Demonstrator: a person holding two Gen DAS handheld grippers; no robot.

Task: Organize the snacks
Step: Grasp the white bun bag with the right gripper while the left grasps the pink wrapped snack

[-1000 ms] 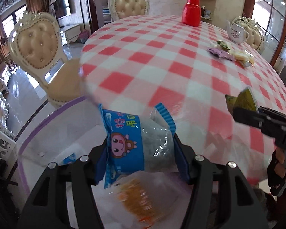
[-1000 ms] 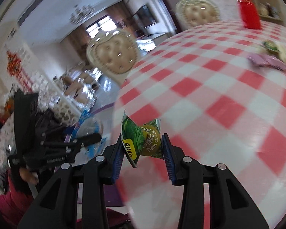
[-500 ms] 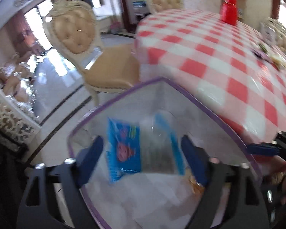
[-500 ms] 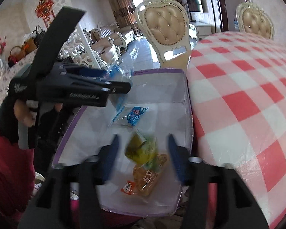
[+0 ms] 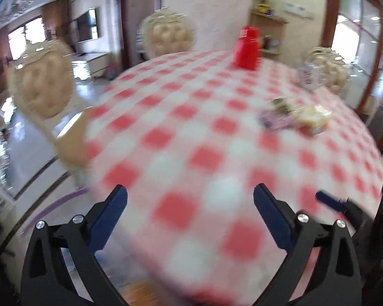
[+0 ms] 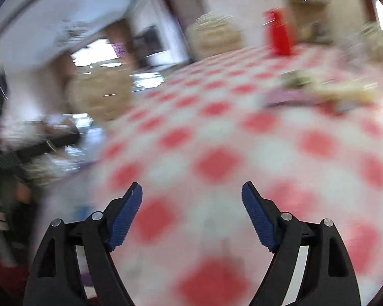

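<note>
Both packets gone — jaws opening (empty), angled tableward [image 5: 191, 132].

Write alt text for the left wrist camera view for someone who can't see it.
The left gripper, jaws opening with nothing between them, hangs over a round table in a red and white checked cloth. Far across it lie a few blurred snack packets and a red container; cream padded chairs stand around. The picture is motion-blurred.
</note>
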